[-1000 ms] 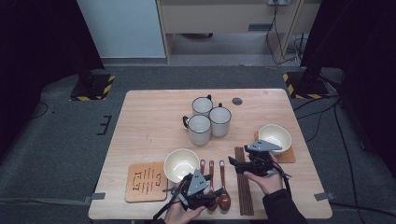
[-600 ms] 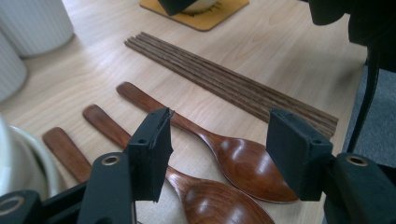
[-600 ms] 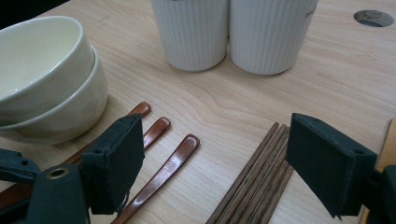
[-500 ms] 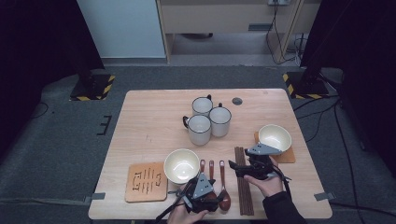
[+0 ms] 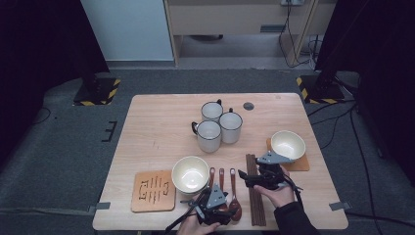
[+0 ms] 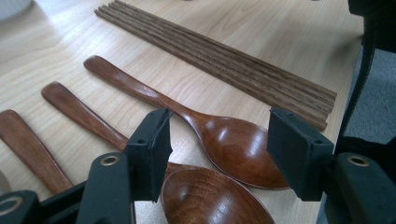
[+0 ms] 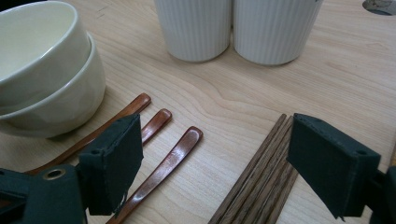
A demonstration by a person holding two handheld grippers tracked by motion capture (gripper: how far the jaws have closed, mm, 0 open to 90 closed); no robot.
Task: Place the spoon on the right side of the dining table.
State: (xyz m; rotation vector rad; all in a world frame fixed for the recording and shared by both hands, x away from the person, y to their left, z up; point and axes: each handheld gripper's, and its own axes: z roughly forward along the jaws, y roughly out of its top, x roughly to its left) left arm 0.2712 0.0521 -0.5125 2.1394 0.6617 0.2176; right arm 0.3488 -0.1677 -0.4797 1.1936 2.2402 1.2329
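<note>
Three dark wooden spoons (image 5: 222,188) lie side by side near the table's front edge, bowls toward me. A bundle of wooden chopsticks (image 5: 254,191) lies just to their right. My left gripper (image 5: 226,205) is open and low over the spoon bowls. In the left gripper view its jaws straddle the rightmost spoon (image 6: 233,144), with another spoon bowl (image 6: 215,200) beneath. My right gripper (image 5: 243,176) is open and hovers between the spoon handles (image 7: 161,170) and the chopsticks (image 7: 261,177), holding nothing.
Two stacked cream bowls (image 5: 190,174) stand left of the spoons, beside a wooden coaster (image 5: 151,191). Another bowl (image 5: 288,144) rests on a coaster at the right. Three white mugs (image 5: 215,125) cluster mid-table, two of them close ahead in the right gripper view (image 7: 194,28).
My left gripper has edged right, over the spoon bowls. My right gripper has shifted slightly nearer and left. Both stay open.
</note>
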